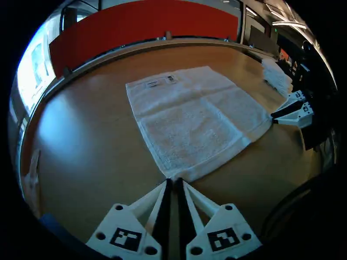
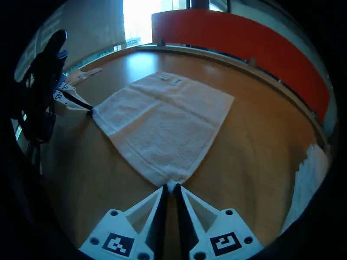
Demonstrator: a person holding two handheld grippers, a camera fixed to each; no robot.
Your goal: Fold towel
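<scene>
Left gripper view, lower centre: our left claw [image 1: 175, 181] is clenched on a corner of the towel [image 1: 195, 121] lying flat on the bench [image 1: 86, 143]; our right claw [image 2: 170, 187] pinches another. Shallow bites may slip as we lift.

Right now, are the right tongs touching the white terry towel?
Touching. In the right gripper view, the right tongs pinch the near corner of the white terry towel, no gap.

A brown wooden table [image 1: 86, 138] is bordered along its far edge by a red panel [image 1: 143, 24]. Bright daylight is admitted through a window [image 2: 141, 17].
</scene>
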